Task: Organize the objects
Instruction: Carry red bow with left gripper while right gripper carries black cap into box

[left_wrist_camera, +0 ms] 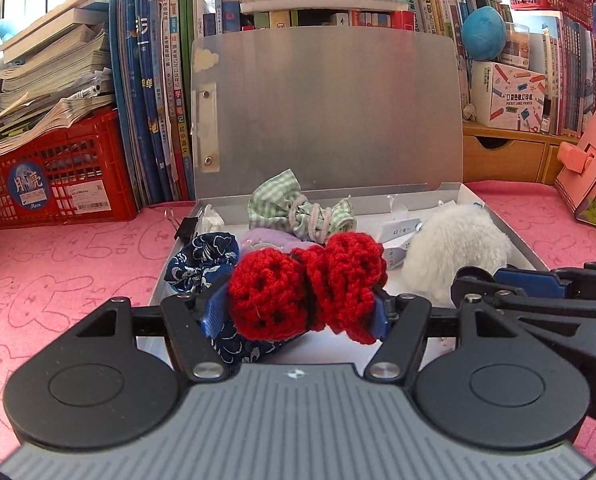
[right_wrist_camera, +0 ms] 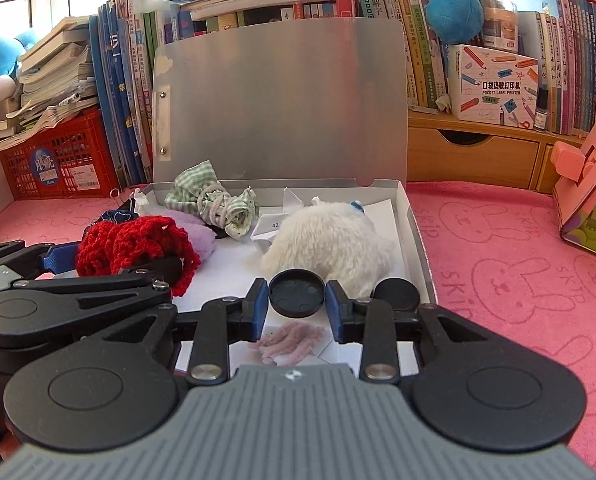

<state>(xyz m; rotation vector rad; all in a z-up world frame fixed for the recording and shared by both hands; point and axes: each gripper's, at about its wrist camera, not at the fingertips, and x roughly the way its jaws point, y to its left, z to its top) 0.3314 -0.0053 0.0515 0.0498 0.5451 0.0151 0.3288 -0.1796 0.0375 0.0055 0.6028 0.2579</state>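
Both wrist cams low, close, angled down into open box (left_wrist_camera: pixel 509 232) (right_wrist_camera: pixel 413 240), left cam beside right.

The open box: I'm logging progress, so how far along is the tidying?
Done: the green checked cloth and white plush lie in the open box. In hand: left gripper holds the red crochet bow, right gripper a black cap. Left: releasing both, closing the lid.

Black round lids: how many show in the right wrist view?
2. One black round lid is clamped in the right gripper; a second black round lid lies in the box beside the white plush. Others may be hidden.
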